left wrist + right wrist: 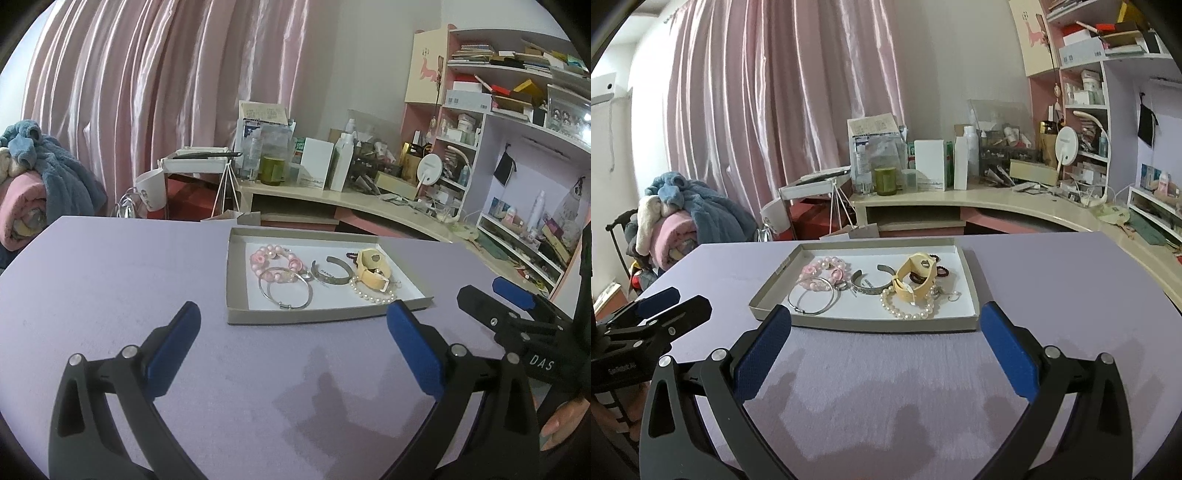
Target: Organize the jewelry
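Grey cardboard tray (971,280) mid-table, both tongs spread, short of its near rim

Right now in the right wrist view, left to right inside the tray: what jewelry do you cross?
Silver bangle → pink bead bracelet → silver cuff → pearl bracelet. The yellow watch overlaps the pearls, so I leave it unordered. All lie in the tray.

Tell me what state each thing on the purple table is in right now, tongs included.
Left tongs: open, empty.
Right tongs: open, empty.
Tray: flat on the table, uncovered.
Silver bangle: lying flat in the tray.
Pearl bracelet: lying flat, a closed loop.
Yellow watch: strap looped, standing on its edge.
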